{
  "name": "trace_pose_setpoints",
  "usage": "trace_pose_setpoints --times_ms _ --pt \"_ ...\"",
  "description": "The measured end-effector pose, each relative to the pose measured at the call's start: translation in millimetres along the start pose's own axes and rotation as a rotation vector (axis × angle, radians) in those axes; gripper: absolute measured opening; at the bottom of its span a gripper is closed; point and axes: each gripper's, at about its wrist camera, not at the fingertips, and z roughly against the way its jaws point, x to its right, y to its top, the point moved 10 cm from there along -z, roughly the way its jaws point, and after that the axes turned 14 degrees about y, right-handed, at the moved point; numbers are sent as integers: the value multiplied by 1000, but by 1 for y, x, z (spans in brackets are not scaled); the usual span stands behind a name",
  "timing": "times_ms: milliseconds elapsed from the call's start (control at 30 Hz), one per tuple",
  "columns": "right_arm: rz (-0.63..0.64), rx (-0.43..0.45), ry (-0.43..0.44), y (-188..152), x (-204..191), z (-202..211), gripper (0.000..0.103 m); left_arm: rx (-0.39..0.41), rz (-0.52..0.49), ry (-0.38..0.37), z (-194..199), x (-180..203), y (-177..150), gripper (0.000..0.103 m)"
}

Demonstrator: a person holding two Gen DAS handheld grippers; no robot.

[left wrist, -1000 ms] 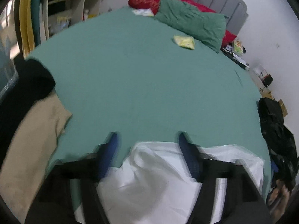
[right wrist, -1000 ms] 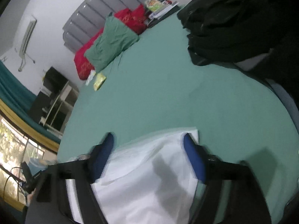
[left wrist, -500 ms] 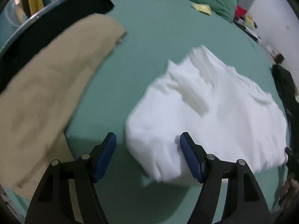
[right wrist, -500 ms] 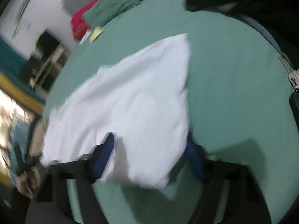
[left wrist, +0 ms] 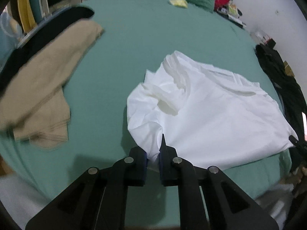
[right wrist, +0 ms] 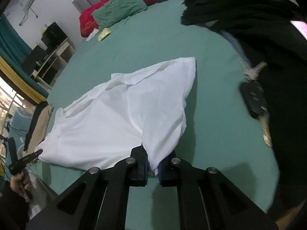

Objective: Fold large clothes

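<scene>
A large white shirt (left wrist: 207, 107) lies spread and rumpled on the green bed sheet (left wrist: 138, 38); it also shows in the right wrist view (right wrist: 122, 115). My left gripper (left wrist: 153, 156) is shut on the shirt's near left corner at the bed's front edge. My right gripper (right wrist: 153, 165) is shut on the shirt's near right corner. The left gripper also shows at the far left of the right wrist view (right wrist: 26, 159), and the right gripper's tip at the right edge of the left wrist view (left wrist: 295, 141).
A beige garment (left wrist: 44, 88) over dark cloth lies at the left of the bed. A black clothes pile (right wrist: 249, 19) and a car key (right wrist: 255, 99) lie at the right. A green pillow (right wrist: 122, 5), a red pillow (right wrist: 90, 19) and a yellow packet (left wrist: 178, 2) are at the head.
Both grippers were open around the shirt's near edge half a second ago; now both have shut on its corners. The shirt lies spread further across the sheet.
</scene>
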Motion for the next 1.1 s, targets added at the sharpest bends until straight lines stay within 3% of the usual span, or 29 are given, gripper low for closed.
trace_pose_setpoints --times_ms 67,133,200,267,367,467,600,667,733,833,933,1033,1100 --pt "-8 -25 -28 -12 4 4 7 -40 14 -11 -2 9 -15 15" --pt "-35 -69 -66 -28 14 0 10 -76 27 -9 -5 5 -27 26" --pt "-43 -67 -130 -30 22 -4 15 -55 63 7 1 -2 -22 40" --pt "-9 -24 -159 -20 17 -1 17 -16 72 4 11 -2 -9 41" --pt "60 88 -199 5 3 8 29 38 11 -31 28 21 8 44" --pt "96 190 -215 29 -10 11 44 11 -84 -63 23 54 16 44" --pt "143 265 -279 42 -16 21 54 25 -110 8 19 61 28 44" --pt "154 270 -304 45 -15 19 59 87 -93 65 33 49 35 44" --pt "127 240 -274 42 -10 10 60 157 -48 131 52 26 43 44" --pt "77 175 -233 30 -3 -9 60 214 25 123 73 15 49 49" --pt "67 153 -204 30 -5 -25 60 157 -53 25 65 45 45 53" --pt "82 154 -182 36 -12 -35 60 -1 -121 -63 27 80 28 53" --pt "78 148 -156 37 -15 -43 60 -90 -124 -77 -4 89 19 53"
